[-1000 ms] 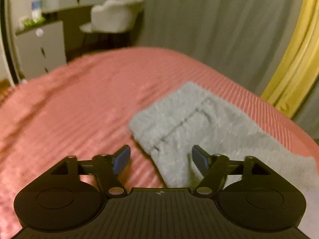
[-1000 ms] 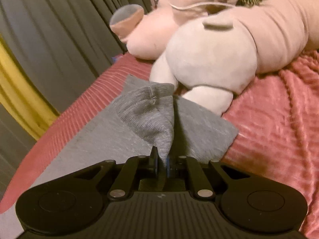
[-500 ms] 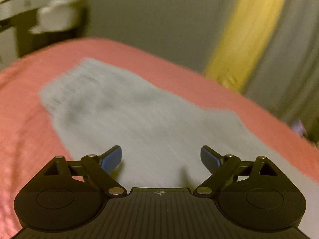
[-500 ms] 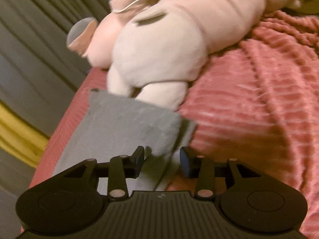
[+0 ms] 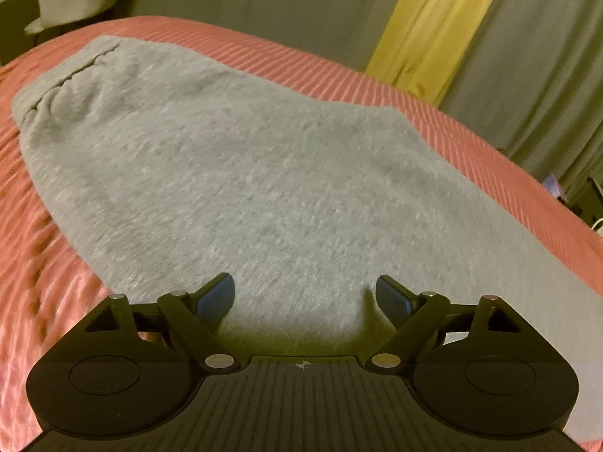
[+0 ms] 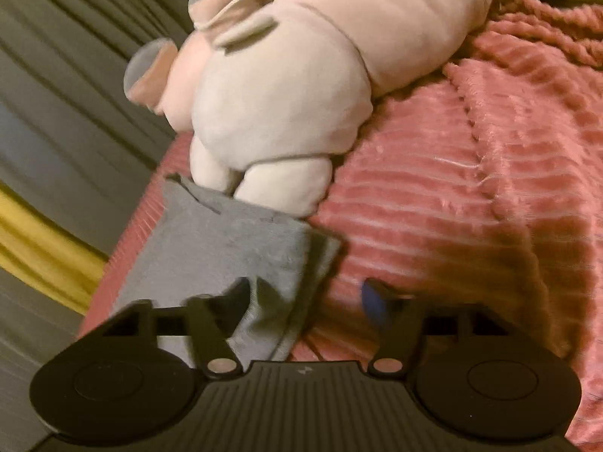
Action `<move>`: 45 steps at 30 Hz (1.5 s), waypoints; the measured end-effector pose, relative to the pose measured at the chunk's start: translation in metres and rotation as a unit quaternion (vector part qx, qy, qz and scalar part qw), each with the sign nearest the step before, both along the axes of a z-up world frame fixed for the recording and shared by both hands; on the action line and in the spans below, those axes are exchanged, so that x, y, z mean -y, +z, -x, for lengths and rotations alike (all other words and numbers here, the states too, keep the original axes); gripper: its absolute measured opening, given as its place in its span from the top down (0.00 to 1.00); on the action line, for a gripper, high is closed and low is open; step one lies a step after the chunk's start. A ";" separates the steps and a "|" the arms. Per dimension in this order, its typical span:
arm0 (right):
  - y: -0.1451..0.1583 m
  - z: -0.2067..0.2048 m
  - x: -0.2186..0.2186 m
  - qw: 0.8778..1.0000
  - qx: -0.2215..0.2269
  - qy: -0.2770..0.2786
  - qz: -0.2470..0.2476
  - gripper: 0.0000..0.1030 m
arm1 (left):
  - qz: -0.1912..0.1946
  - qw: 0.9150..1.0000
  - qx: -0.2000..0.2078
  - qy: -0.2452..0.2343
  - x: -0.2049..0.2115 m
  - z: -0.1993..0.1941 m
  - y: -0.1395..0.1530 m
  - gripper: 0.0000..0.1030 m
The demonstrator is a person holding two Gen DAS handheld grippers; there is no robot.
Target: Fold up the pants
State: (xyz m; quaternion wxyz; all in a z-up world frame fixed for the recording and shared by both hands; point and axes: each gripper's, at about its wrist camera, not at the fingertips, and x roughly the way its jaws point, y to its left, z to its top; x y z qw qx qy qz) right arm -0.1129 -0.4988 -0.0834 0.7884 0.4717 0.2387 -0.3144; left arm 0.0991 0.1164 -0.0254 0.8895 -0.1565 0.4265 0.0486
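Pants (image 5: 264, 173) of grey fleece lie flat along the pink ribbed bed cover (image 5: 45, 263), lengthways, with the gathered waistband (image 5: 64, 79) at about 10 o'clock in the left wrist view and the leg ends reaching the plush toy (image 6: 286, 86) at 12 o'clock in the right wrist view. The garment looks already halved leg over leg, so the step in hand seems to be letting go of the hem and preparing the crosswise fold.

The right gripper (image 6: 305, 301) is opening; the doubled hem (image 6: 264, 263) sits between its fingers, close against the left one, but the pads no longer press it. The left gripper (image 5: 305, 293) stands spread wide over the middle of the cloth, its jaws easing slightly inward with nothing pinched between them.

To do this well, the right gripper should back out cleanly so the left finger does not drag the hem askew, since the layers at 5 o'clock of the hem already sit slightly offset. Both layers should then be pinched together at the hem edge, clear of the toy's feet (image 6: 286, 184). The left gripper would do best to hold the mid-section down as the crease line, keeping the cloth taut and the side edges lined up.
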 end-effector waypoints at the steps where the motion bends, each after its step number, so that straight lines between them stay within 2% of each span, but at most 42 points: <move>1: -0.001 0.000 0.001 1.000 0.006 -0.001 -0.004 0.31 | -0.006 1.000 -0.001 -0.002 0.002 0.000 0.000 0.14; 7: -0.002 -0.009 0.002 1.000 0.014 0.023 0.003 0.34 | -0.060 0.998 -0.008 -0.027 0.025 -0.003 -0.004 0.13; 8: -0.002 -0.010 0.001 1.000 0.012 0.028 0.005 0.40 | -0.062 0.998 -0.007 -0.031 0.026 -0.003 -0.004 0.12; 10: -0.002 -0.012 0.000 0.999 0.013 0.035 0.006 0.43 | -0.062 0.997 -0.006 -0.034 0.026 -0.003 -0.004 0.12; 11: -0.002 -0.012 0.000 0.999 0.012 0.035 0.005 0.53 | -0.061 0.998 -0.005 -0.033 0.025 -0.003 -0.003 0.12; 12: -0.002 -0.012 0.000 0.999 0.011 0.035 0.005 0.58 | -0.060 0.998 -0.002 -0.028 0.023 -0.003 -0.003 0.12; 13: -0.003 -0.012 0.001 0.999 0.010 0.034 0.002 0.69 | -0.054 0.998 0.002 -0.019 0.019 -0.002 -0.002 0.13; 14: -0.005 -0.011 0.002 0.999 0.012 0.031 -0.002 0.73 | -0.047 0.999 0.006 -0.010 0.015 0.000 0.000 0.14; 17: -0.009 -0.009 0.004 0.999 0.027 0.029 -0.017 0.74 | -0.029 0.998 0.026 0.042 -0.010 0.002 0.011 0.16; 20: -0.010 -0.012 0.004 0.999 0.021 0.032 -0.015 0.73 | -0.015 0.992 0.046 0.113 -0.049 0.004 0.020 0.16; 23: -0.008 -0.016 0.002 0.999 0.009 0.037 -0.008 0.73 | -0.037 0.983 0.051 0.172 -0.088 0.006 0.023 0.17; 27: -0.007 -0.019 -0.001 0.999 -0.001 0.038 0.001 0.73 | -0.055 0.981 0.014 0.186 -0.128 -0.007 0.017 0.19; 29: -0.006 -0.023 -0.002 0.999 -0.006 0.037 0.004 0.73 | -0.088 0.973 0.006 0.215 -0.144 -0.010 0.014 0.20; 30: -0.005 -0.024 -0.002 0.999 -0.008 0.037 0.006 0.73 | -0.090 0.971 0.008 0.221 -0.151 -0.011 0.015 0.24; 33: -0.004 -0.027 -0.005 0.999 -0.015 0.038 0.012 0.73 | -0.060 0.975 0.028 0.213 -0.169 -0.018 0.024 0.27; 35: -0.004 -0.032 -0.006 0.999 -0.025 0.040 0.019 0.73 | -0.061 0.977 0.043 0.198 -0.170 -0.030 0.035 0.27; 38: -0.001 -0.039 -0.010 0.998 -0.042 0.043 0.034 0.72 | -0.076 0.985 0.059 0.146 -0.152 -0.057 0.043 0.23; 39: -0.001 -0.041 -0.011 0.997 -0.046 0.044 0.037 0.72 | -0.087 0.986 0.057 0.128 -0.143 -0.067 0.043 0.20; 42: -0.001 -0.042 -0.013 0.997 -0.048 0.039 0.040 0.72 | -0.139 0.987 0.041 0.074 -0.116 -0.100 0.031 0.20; 45: -0.002 -0.041 -0.012 0.998 -0.043 0.034 0.036 0.71 | -0.203 0.979 0.016 0.031 -0.092 -0.130 0.009 0.19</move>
